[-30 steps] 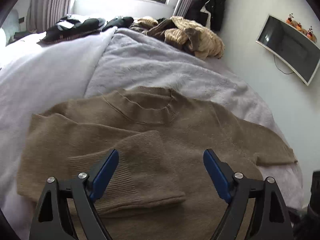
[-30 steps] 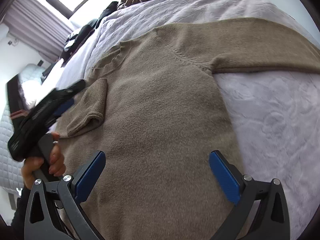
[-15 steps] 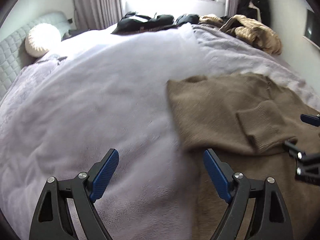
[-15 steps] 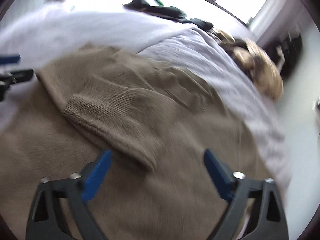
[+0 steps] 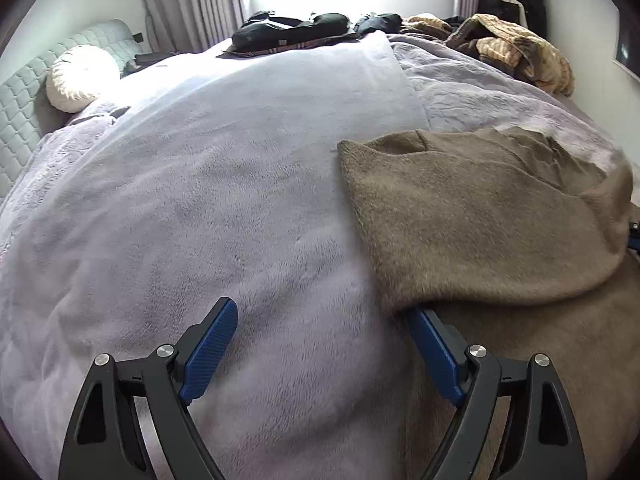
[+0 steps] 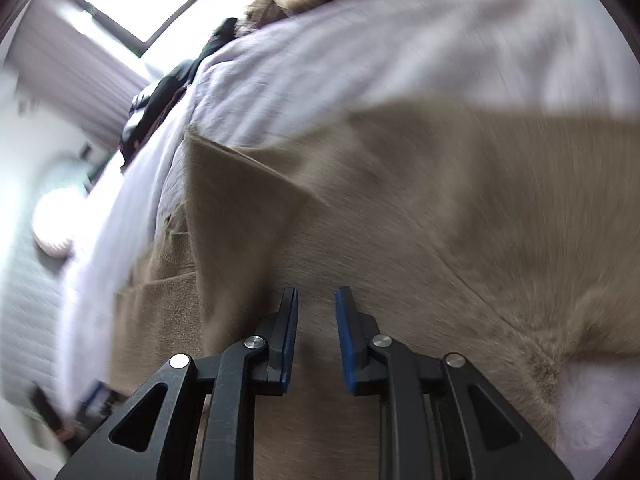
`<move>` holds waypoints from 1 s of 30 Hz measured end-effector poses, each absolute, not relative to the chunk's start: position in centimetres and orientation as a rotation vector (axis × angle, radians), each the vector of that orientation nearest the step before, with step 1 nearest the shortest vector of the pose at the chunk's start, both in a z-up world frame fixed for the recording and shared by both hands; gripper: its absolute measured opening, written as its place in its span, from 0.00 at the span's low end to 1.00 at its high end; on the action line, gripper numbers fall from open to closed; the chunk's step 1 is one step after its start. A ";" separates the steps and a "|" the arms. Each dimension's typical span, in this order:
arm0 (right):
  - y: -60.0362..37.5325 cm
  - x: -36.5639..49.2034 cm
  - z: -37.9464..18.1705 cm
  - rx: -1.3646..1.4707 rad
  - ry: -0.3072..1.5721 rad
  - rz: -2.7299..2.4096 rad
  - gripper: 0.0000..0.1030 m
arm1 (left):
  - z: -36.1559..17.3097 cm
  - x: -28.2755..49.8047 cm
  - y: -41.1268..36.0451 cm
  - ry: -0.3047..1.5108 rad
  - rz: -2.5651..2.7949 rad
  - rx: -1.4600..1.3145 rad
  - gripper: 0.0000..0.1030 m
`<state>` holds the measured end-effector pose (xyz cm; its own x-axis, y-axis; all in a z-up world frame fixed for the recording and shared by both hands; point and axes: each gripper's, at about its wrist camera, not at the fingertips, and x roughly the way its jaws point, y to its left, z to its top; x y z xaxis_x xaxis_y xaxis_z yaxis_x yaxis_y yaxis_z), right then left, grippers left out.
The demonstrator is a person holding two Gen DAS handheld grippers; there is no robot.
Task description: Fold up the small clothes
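Folding was underway: your brown sweater (image 5: 492, 216) lay half-doubled on the bed (image 5: 200, 200). Your left tongs (image 5: 320, 344) gaped empty; right tongs (image 6: 317, 312) were closing on its knit. Next, lift across.

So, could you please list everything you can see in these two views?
Sweater: one, brown, on the bed at the right of the left wrist view, part of it folded over.
Blanket: one, pale lilac, covering the bed.
Pillow: one, white, round, by the headboard.
Headboard: one, grey, quilted, far left.
Dark clothes: a heap, black, far end of the bed under the window.
Tan clothes: a heap, tan and brown, far right corner.
Curtain: grey, left of the window.
Left gripper: black with blue pads, open over the blanket at the sweater's edge.
Right gripper: black with blue pads, jaws closing over the sweater, a gap between them.
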<state>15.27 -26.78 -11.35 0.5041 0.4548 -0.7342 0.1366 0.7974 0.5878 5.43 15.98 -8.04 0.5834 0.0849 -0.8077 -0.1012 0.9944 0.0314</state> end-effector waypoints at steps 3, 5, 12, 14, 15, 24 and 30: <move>-28.0 14.7 -11.8 0.798 0.995 0.316 0.61 | -6.6 4.7 17.0 0.937 0.024 -0.084 0.84; -27.8 14.7 -11.6 0.816 0.979 0.336 0.71 | -5.5 5.5 18.1 0.926 -0.014 -0.138 0.84; -27.3 14.8 -12.2 0.931 0.963 0.330 0.73 | -7.8 16.4 20.1 1.077 -0.107 -0.349 0.84; -27.9 13.9 -12.3 1.017 0.933 0.325 0.73 | -9.3 18.1 19.4 1.141 -0.110 -0.352 0.84; -28.4 13.2 -12.5 1.059 0.914 0.323 0.73 | -9.9 18.8 19.0 1.165 -0.101 -0.353 0.84; -28.1 13.4 -13.1 1.115 0.903 0.303 0.70 | -9.8 19.6 16.8 1.131 -0.114 -0.334 0.67; -24.2 16.6 -7.4 0.728 0.887 0.344 0.08 | -8.1 19.0 18.8 1.034 -0.088 -0.396 0.09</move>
